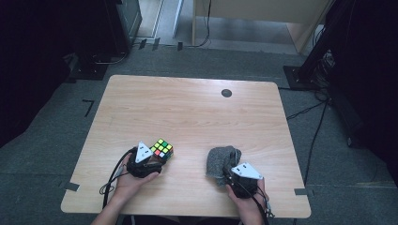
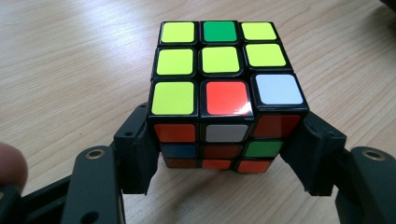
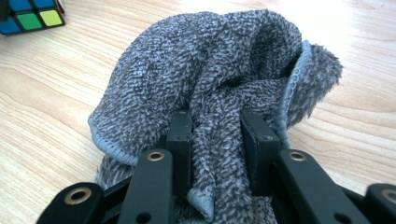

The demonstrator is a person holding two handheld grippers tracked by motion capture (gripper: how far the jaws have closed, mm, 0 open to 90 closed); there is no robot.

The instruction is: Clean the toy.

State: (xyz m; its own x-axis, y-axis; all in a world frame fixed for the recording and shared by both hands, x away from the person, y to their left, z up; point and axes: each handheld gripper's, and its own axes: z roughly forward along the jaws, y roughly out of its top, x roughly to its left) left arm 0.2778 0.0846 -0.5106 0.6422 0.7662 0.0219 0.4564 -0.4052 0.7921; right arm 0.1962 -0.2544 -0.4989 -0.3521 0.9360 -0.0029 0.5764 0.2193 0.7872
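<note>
Two grippers each clamp something near the table's (image 1: pixel 187 108) front edge: the left gripper (image 1: pixel 149 161) squeezes the Rubik's cube (image 1: pixel 162 149) by opposite sides at seven o'clock, steadying it. At five o'clock, the right gripper (image 1: pixel 231 172) pinches a bunched fold of the grey terry cloth (image 1: pixel 222 160), likely for wiping the cube.

Desk (image 1: pixel 197 117) evenly lit from above, surroundings dark past its edges; high view soft, low detail. Glare washes wood pale at far desk edge behind cloth (image 3: pixel 210 79). Sheen on cube (image 2: pixel 224 93) red sticker; fingertip blurred at left gripper view's edge
</note>
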